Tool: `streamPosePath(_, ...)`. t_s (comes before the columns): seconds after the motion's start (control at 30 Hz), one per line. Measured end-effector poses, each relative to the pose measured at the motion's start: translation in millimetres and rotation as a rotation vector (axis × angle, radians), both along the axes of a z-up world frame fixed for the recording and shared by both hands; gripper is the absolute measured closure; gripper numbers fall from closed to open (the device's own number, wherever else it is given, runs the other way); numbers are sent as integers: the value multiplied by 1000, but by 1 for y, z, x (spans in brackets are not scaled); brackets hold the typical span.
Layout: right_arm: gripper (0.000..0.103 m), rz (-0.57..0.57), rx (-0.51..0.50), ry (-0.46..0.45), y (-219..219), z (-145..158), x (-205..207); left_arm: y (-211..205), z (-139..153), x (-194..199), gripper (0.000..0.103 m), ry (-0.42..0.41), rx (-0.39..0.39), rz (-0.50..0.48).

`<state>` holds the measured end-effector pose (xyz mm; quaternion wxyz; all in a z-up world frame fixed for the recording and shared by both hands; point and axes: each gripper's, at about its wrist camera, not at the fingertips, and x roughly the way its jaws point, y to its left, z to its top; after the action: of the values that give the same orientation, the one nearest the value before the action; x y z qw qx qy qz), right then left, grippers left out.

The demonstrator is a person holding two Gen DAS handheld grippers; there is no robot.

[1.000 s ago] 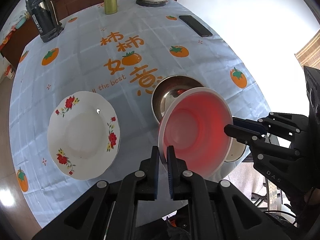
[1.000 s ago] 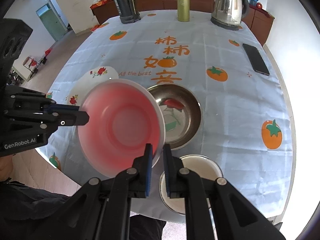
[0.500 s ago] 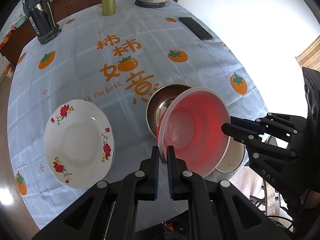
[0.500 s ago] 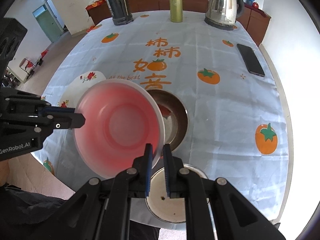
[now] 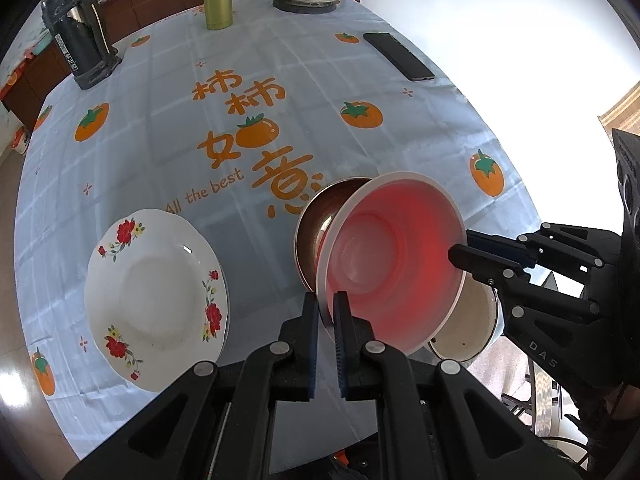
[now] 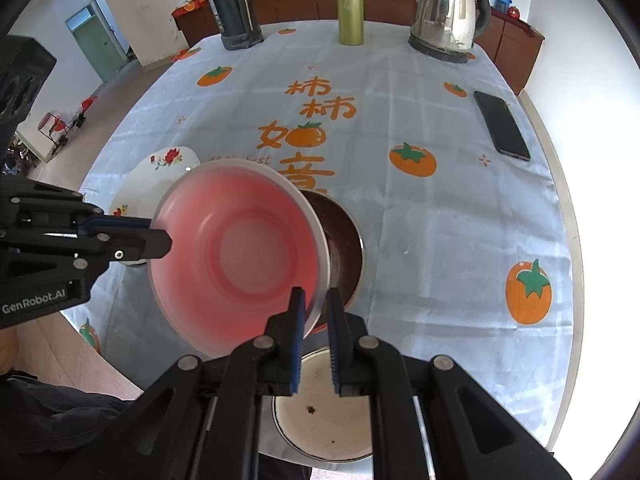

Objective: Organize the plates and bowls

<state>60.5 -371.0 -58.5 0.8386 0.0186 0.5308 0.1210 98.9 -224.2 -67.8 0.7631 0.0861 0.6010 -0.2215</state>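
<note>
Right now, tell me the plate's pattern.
White plate with red flowers around the rim; clearest in the left wrist view.

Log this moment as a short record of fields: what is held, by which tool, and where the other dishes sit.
held: pink bowl, tilted, off the table
left tool: shut on bowl rim
right tool: shut on opposite rim
beneath bowl: steel bowl on tablecloth
near edge: white enamel bowl
left side: floral plate, flat, untouched
far end: kettle, green flask, phone

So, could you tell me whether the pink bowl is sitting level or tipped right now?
Tipped. The pink bowl is held off the table, both grippers on its rim, its opening facing the cameras rather than up.
</note>
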Motion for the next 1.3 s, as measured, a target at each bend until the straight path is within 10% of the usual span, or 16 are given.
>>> streamPosePath(1.3,92,3,-15,36,-10,-13,22,-11,-25,18,94,64,12,20)
